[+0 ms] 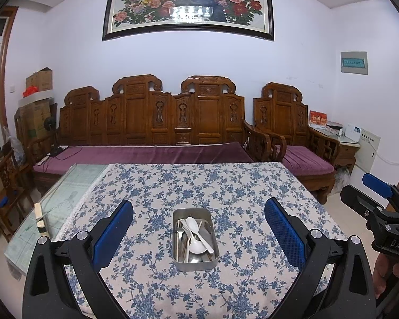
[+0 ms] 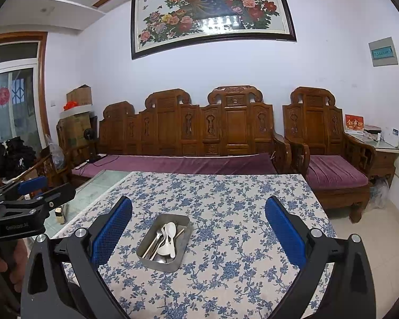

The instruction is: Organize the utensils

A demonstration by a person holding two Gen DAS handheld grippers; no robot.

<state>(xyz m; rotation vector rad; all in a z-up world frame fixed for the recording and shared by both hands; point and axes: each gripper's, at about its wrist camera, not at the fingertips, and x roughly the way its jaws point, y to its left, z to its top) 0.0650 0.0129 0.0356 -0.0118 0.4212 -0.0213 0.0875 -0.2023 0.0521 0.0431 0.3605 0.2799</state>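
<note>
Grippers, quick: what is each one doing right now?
Left gripper: open, holding nothing, above the metal tray of utensils.
Right gripper: open, holding nothing.

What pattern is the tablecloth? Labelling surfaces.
Blue flowers on white, clearest in the left wrist view: tablecloth.

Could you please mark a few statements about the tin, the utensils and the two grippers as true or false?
1. The metal tin holds white plastic spoons and a metal fork. True.
2. The left gripper grips a spoon. False: it is open and empty.
3. The tin sits on a floral tablecloth. True.
4. The right gripper is shut. False: its jaws are wide apart.
5. Utensils lie scattered on the cloth. False: all visible ones are in the tin.
</note>
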